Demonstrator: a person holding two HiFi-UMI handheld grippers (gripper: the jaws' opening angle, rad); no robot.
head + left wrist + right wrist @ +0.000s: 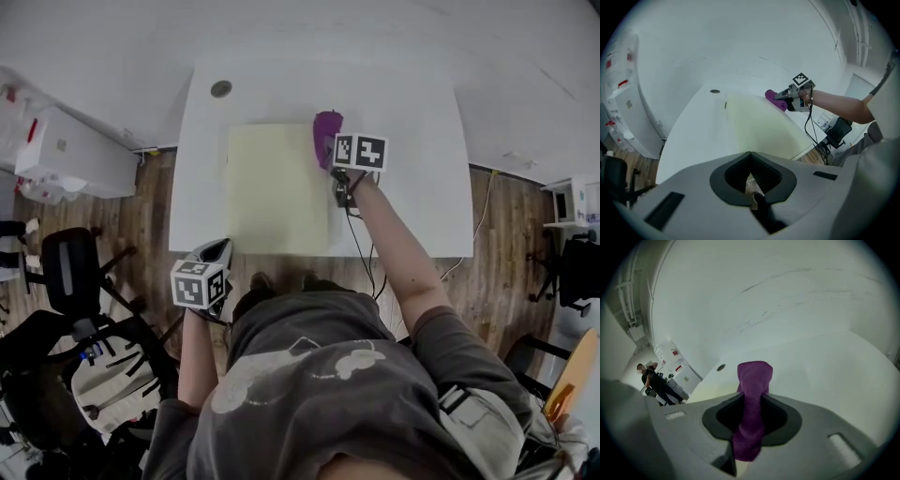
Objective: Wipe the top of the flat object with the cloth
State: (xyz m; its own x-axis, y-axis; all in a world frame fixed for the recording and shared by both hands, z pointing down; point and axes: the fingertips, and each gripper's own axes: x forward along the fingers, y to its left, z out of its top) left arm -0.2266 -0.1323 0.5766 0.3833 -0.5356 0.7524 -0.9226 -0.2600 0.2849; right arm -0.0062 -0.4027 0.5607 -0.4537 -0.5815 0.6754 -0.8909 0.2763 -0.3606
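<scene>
**While the left gripper hangs off the table edge, the right one pinches the cloth**

Around the work stands one white table (412,187) with a single round dark hole (221,89) near its far left corner. A white cabinet (75,150) sits to the left on the wooden floor. Two dark office chairs flank the person, one at the left (70,267) and one at the right (572,272). One black cable (361,253) trails from the right gripper back along the arm and over the near table edge. Nothing lies on the flat object besides the cloth.

One pale yellow flat object (277,187) lies on the table's left-centre part. One purple cloth (326,127) sits at its far right corner, clamped between the jaws of the right gripper (336,155) and sticking out past them. The right arm reaches straight forward across the table, forearm bare.

Bent at the elbow and close to the body, the left arm holds the left gripper (214,251) just short of the table's near left corner, over the floor. Its jaws are pressed together with nothing between them.
</scene>
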